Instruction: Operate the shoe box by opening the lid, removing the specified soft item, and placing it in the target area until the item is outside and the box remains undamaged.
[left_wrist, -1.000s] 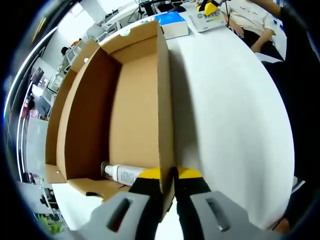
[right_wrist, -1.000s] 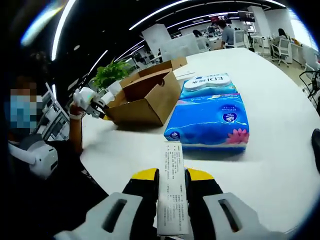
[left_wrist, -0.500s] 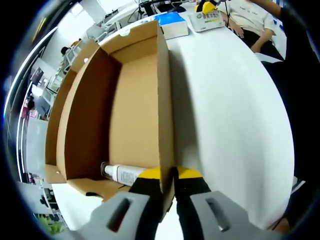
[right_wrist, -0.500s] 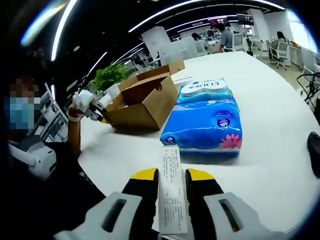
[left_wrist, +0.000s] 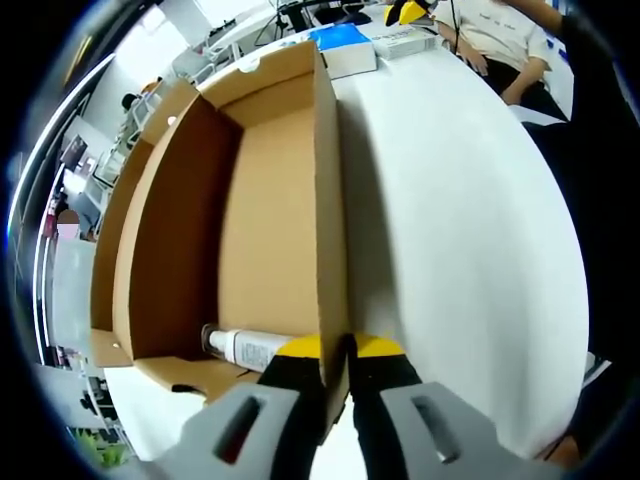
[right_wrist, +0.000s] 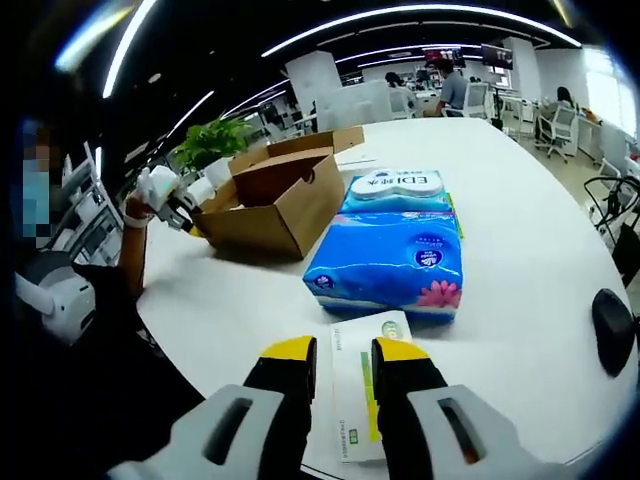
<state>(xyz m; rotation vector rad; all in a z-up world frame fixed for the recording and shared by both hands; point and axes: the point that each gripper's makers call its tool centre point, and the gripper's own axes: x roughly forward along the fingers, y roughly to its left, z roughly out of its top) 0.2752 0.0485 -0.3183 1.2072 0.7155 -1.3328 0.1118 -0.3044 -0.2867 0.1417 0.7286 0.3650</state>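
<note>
1. On a round white table (right_wrist: 520, 250), in the right gripper view, a person sits at the far left, one forearm (right_wrist: 133, 262) reaching toward an open cardboard shoe box (right_wrist: 275, 200).
2. At the box's left corner, the left gripper (right_wrist: 178, 208) appears as a small white and yellow tool touching the cardboard.
3. Behind the box stands a green potted plant (right_wrist: 205, 145).
4. Just right of the box lies a blue pack of tissues (right_wrist: 395, 262), with a second pack (right_wrist: 392, 190), white-topped, directly behind it and touching it.
5. In the foreground, the right gripper (right_wrist: 343, 352) has its yellow-tipped jaws apart, and a white paper-wrapped packet (right_wrist: 360, 395) with green print lies flat on the table between them; I cannot tell whether the jaws touch it.
6. Near the right edge sits a dark rounded object (right_wrist: 612, 328), too unclear to name.
7. In the left gripper view, the shoe box (left_wrist: 190, 220) is seen from above, its inside brown and mostly bare.
8. A white tube (left_wrist: 245, 347) with printed text lies on the box floor at the near end, just beside the jaws.
9. The left gripper (left_wrist: 336, 347) is clamped on the upright right wall of the box, one jaw inside and one outside.
10. Right of that wall, the white table (left_wrist: 470, 230) spreads out, with a blue-topped pack (left_wrist: 345, 48) at its far end and a seated person (left_wrist: 510, 35) beyond it.
</note>
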